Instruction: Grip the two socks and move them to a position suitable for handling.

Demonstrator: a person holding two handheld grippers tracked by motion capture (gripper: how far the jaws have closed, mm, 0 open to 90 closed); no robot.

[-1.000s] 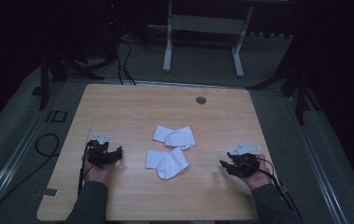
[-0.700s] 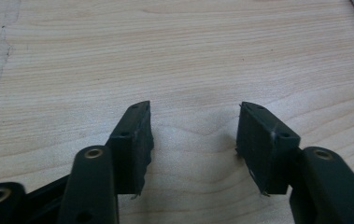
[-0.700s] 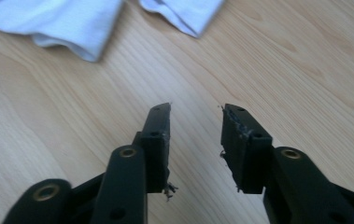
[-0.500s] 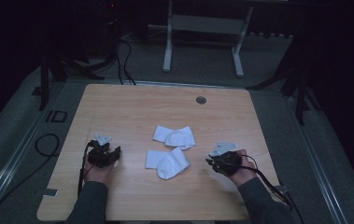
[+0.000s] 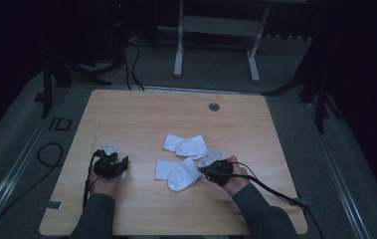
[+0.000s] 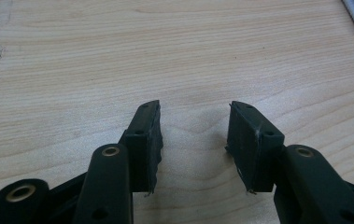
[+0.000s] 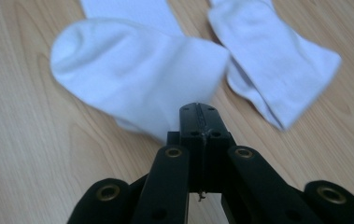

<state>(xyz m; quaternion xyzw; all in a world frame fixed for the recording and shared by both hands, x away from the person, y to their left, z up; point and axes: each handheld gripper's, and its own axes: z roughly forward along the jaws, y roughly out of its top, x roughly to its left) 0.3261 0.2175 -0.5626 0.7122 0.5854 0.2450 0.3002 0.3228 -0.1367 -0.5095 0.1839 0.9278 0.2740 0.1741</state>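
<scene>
A: Right gripper [image 5: 203,171] has come in from the table's right side to the two socks since a second ago. It sits at the edge of the near sock [image 5: 176,174].

B: Jaws?

A: They have just been closing and stand pressed together in the right gripper view. The tips touch the near sock [image 7: 137,74] at its lower edge. Whether any cloth is pinched between the pads I cannot tell; nothing shows in the seam.

B: Left side?

A: Left gripper [image 5: 122,165] has kept its place at the table's left, well apart from both socks. Jaws have just been closing to about half; nothing between them, bare table [image 6: 118,56] under the gap.

B: The socks themselves?

A: Unmoved. Near sock lies flat at mid-table; the far sock [image 5: 186,146] lies just beyond, almost touching it.

B: Reading?

A: Likely the pickup of the near sock is starting. If the pinch missed, it needs a reopen and a deeper bite.
</scene>
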